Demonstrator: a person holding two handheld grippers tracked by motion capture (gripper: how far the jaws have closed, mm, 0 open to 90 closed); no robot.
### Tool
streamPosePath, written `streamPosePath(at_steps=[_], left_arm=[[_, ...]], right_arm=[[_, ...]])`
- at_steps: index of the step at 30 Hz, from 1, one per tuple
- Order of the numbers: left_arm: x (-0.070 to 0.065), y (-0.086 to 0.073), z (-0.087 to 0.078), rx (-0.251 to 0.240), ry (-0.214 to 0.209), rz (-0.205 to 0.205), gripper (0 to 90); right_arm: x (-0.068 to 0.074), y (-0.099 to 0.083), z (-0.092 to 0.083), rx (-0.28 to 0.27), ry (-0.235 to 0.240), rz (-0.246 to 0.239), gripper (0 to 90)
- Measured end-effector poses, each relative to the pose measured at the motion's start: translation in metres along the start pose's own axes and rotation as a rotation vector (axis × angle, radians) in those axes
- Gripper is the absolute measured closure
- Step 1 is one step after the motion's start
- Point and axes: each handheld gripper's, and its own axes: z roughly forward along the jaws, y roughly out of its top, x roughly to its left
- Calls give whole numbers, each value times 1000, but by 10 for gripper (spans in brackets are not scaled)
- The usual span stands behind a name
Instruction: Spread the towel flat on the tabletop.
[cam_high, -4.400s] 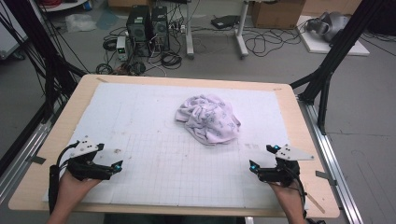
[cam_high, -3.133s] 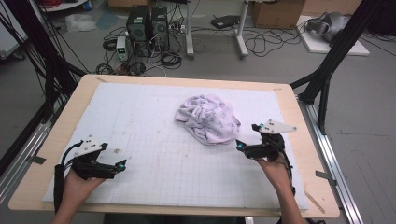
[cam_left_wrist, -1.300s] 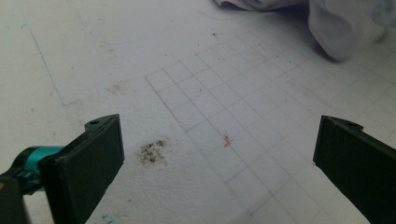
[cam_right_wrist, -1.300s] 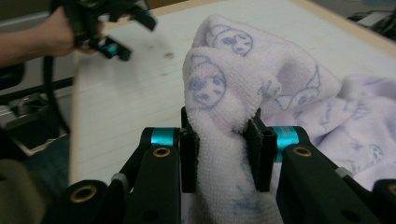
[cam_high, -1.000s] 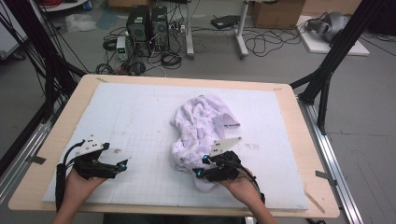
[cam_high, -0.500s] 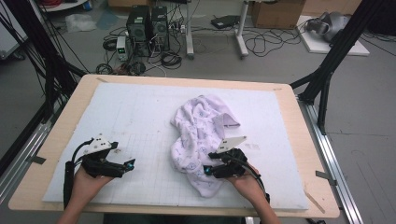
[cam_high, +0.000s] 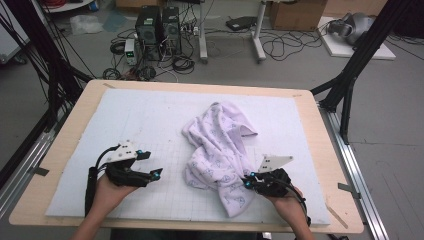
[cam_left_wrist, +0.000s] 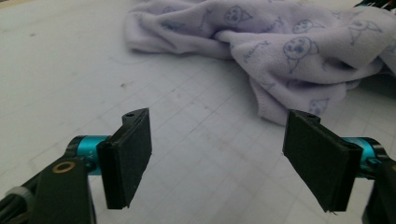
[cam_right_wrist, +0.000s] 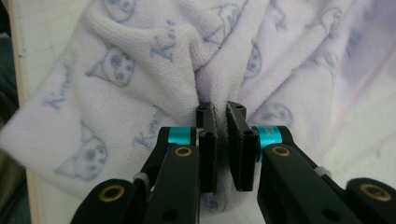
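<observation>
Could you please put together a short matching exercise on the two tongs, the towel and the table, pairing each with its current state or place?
Things:
1. left tongs
2. right tongs
3. lilac towel
4. wooden table

States or places:
A. carries the white gridded mat
B. open, over bare mat, short of the cloth
C. shut on a fold of cloth
D. crumpled, stretched towards the near edge

Pairs: 1-B, 2-C, 3-D, 4-A
</observation>
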Motion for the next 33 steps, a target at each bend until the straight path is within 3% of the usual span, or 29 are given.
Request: streamPosePath(at_steps=[2, 4, 7, 12, 16, 18, 23, 29, 33], left_arm=[[-6, 9, 10, -3, -35, 19, 279], [-10, 16, 22, -1, -63, 33, 325], [-16, 24, 42, 10, -104, 37, 336], [-27, 27, 81, 87, -170, 71, 405], [-30, 25, 96, 143, -220, 81, 618], [-29, 23, 98, 166, -231, 97, 771], [-26, 24, 82, 151, -238, 91, 835], [-25, 17, 38, 119, -204, 111, 840], [-31, 11, 6, 104, -173, 139, 842]], right_arm=[[-5, -4, -1, -21, 22, 42, 836], [-2, -1, 4, -3, 1, 8, 834], [-2, 0, 6, -3, 3, 8, 823], [-4, -2, 8, -12, 4, 27, 790], [-3, -2, 8, -12, -2, 13, 785], [-3, -2, 9, -12, 1, 10, 785], [-1, 3, 10, -8, -9, -10, 827], [9, 12, 12, -33, 20, -38, 841], [23, 21, 18, -30, 67, -77, 843]])
